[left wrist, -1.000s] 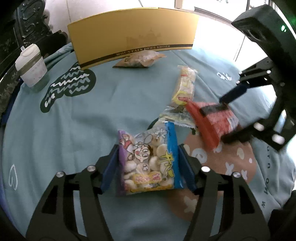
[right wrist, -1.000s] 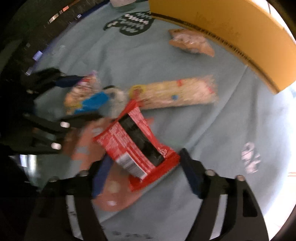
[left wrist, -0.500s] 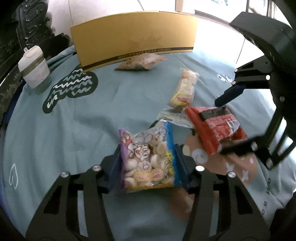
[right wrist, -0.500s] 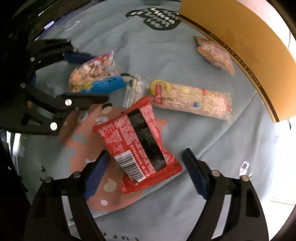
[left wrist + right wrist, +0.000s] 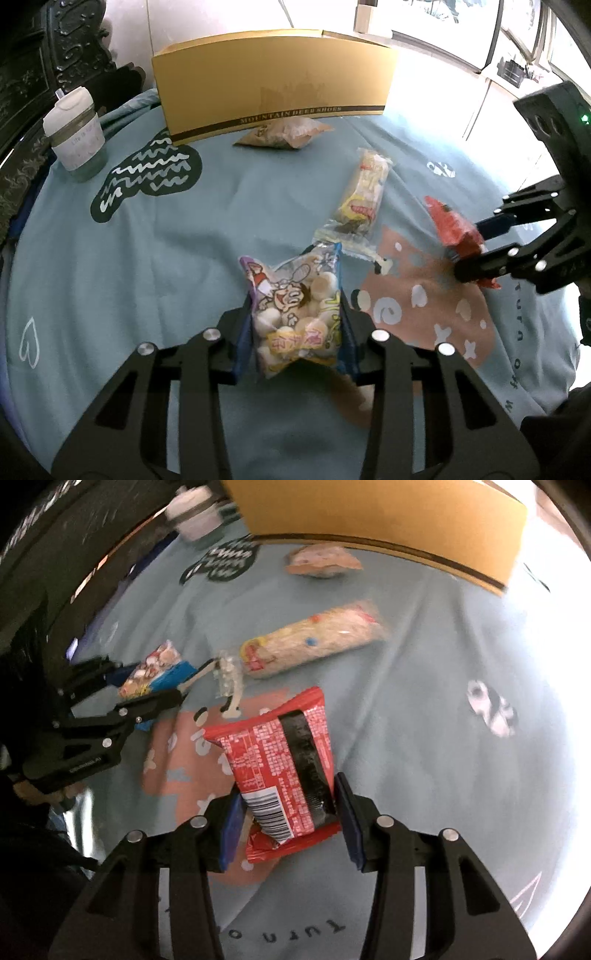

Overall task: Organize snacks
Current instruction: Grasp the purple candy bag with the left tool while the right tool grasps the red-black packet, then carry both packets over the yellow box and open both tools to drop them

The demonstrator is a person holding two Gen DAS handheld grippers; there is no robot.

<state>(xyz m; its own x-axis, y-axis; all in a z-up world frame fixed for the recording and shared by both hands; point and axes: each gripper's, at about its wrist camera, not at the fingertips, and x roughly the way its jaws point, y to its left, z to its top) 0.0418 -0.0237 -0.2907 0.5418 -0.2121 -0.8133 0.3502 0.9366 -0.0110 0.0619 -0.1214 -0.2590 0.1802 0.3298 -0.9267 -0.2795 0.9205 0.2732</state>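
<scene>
My left gripper (image 5: 295,314) holds a clear snack bag with a cartoon print (image 5: 295,295). Its jaws are closing, and the blue pads press the bag's sides, which are crumpled inward. In the right wrist view my right gripper (image 5: 288,797) has a red packet with a black stripe (image 5: 280,746) between its pads. These jaws are closing too, and they pinch the packet's lower end. The left wrist view shows that right gripper (image 5: 471,247) at the right, with the red packet (image 5: 450,225) tilted up off the cloth. The left gripper (image 5: 147,683) and cartoon bag (image 5: 155,668) appear at the left of the right wrist view.
A long biscuit packet (image 5: 364,192) and a small clear packet (image 5: 343,240) lie mid-table on the teal cloth (image 5: 184,240). A tan snack bag (image 5: 284,133) rests against a yellow shoe box (image 5: 273,81) at the back. A lidded cup (image 5: 74,133) stands at the back left.
Both pairs of jaws have closed in on their packets. The cartoon bag is squeezed narrower. The red packet has come up off the cloth and swung round with the right gripper.
</scene>
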